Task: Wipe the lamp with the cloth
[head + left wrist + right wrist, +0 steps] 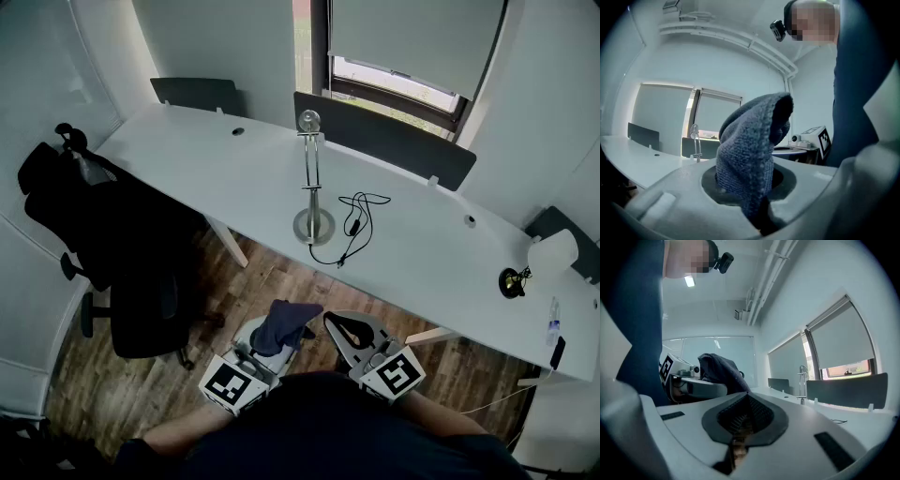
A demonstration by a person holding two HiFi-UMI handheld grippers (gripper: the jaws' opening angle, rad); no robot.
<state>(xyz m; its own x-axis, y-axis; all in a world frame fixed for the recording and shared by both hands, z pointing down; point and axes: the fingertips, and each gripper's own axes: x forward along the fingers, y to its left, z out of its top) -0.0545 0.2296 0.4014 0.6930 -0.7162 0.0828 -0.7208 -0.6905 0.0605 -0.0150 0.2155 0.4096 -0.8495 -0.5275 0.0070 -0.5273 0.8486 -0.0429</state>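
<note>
A chrome desk lamp (310, 178) stands upright on the white curved desk (206, 159), its round base (313, 225) near the front edge and a black cable (354, 223) coiled to its right. Below the desk edge, close to the person's body, my left gripper (272, 342) is shut on a blue-grey cloth (287, 323). In the left gripper view the cloth (752, 154) rises bunched from between the jaws of my left gripper (758, 211), with the lamp (695, 140) far off. My right gripper (345, 330) (743, 420) is beside it, shut and holding nothing.
A black office chair (112, 253) stands at the left by the desk. Dark partition panels (384, 141) line the desk's far edge under a window. A small black round object (512, 281) and a white item (553, 253) sit at the desk's right end. Wooden floor (281, 277) lies below.
</note>
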